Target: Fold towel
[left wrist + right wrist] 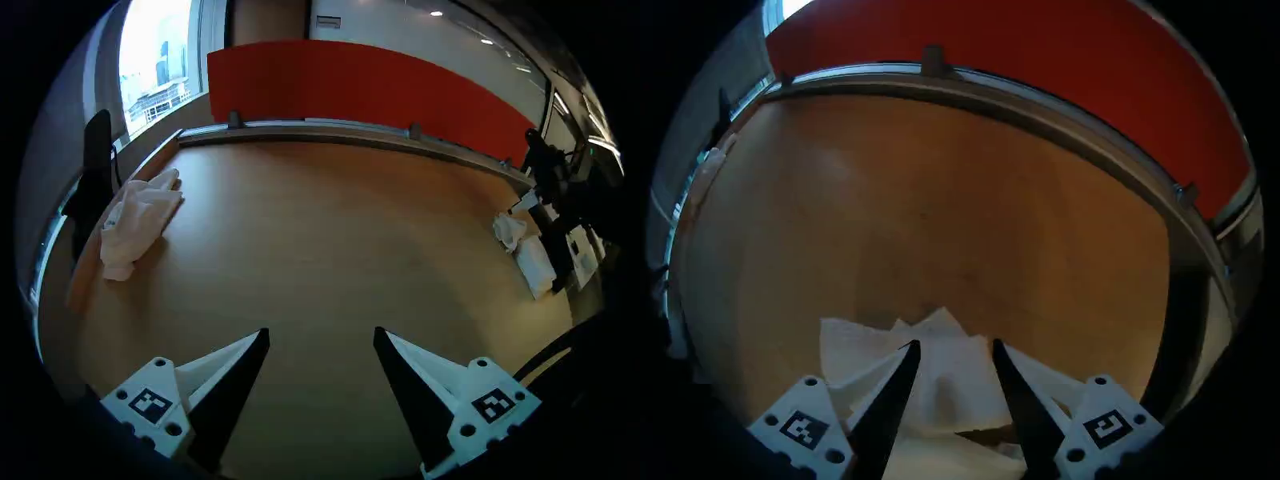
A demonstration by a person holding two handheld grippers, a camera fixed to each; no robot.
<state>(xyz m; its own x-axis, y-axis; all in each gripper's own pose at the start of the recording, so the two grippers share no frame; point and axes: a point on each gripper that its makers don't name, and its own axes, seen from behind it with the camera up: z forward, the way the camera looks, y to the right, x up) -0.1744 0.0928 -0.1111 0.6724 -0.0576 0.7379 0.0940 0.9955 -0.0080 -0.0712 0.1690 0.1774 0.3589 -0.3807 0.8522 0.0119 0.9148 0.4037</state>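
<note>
White towel (950, 394) between part-spread jaws of right gripper (955, 342), left gripper (320, 330) jaws wide over wooden table (320, 224)

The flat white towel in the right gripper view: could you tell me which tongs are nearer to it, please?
Right. The right tongs are open directly over the towel. The left tongs are open over a bare stretch of the wooden desk.

Right tool (954, 346) has its fingers apart, tips low over a rumpled white towel (950, 388) at the near edge of the wooden surface (944, 216). A fold of cloth sits in the gap; can't tell if either finger touches it. Red panel (1056, 72) runs along the far edge.
</note>
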